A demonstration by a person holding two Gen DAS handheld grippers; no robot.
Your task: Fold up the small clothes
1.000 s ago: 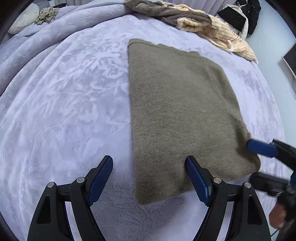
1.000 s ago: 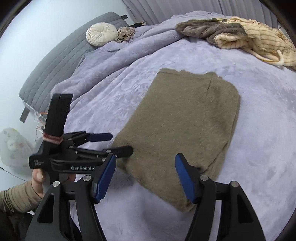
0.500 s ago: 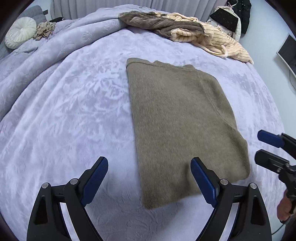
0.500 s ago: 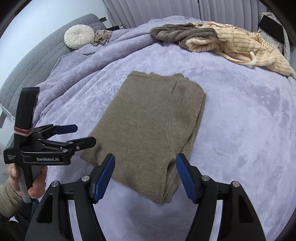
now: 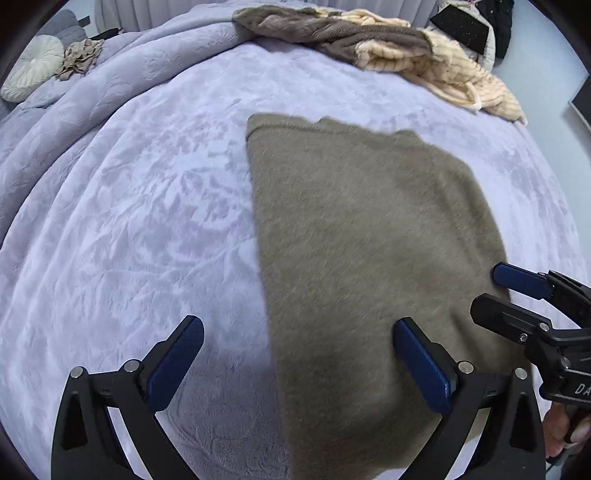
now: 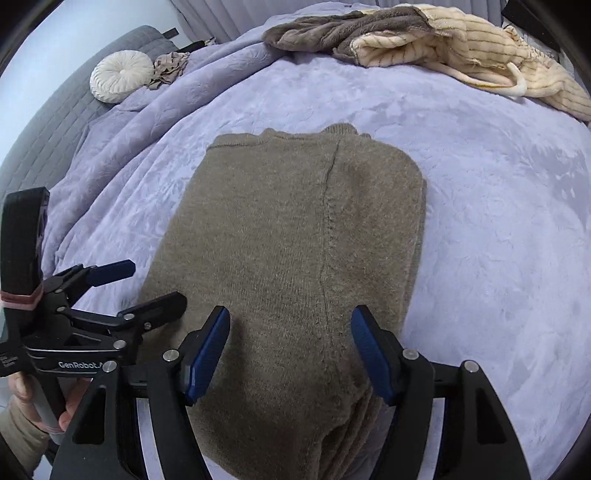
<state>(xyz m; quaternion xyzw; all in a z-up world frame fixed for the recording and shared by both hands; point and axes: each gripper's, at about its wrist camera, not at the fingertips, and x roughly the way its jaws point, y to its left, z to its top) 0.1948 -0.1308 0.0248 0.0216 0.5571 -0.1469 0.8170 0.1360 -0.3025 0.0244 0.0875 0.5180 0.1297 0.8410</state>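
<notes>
An olive-brown knitted sweater [image 5: 369, 240] lies folded into a rectangle on the lilac bedspread [image 5: 129, 221]. My left gripper [image 5: 299, 354] hovers over its near left edge with the jaws opening wide; the edge runs between the fingers and neither pad touches it. My right gripper [image 6: 291, 347] is open above the sweater [image 6: 295, 229] at its near end, close to the stacked folded edge on the right. Each gripper shows in the other's view: the right gripper [image 5: 495, 291] at the sweater's right edge, the left gripper [image 6: 136, 288] at its left edge, held by a hand.
At the far side of the bed lies a heap of brown and cream striped clothes [image 6: 424, 40]. A round white cushion [image 6: 122, 75] and a small beige garment [image 6: 168, 68] rest by the grey headboard [image 6: 55, 129]. Black bags [image 5: 476, 26] stand at the back right.
Both grippers have shifted across the sweater's near end and now sit closer over it. The left jaws have spread wider. The sweater itself has stayed flat.
</notes>
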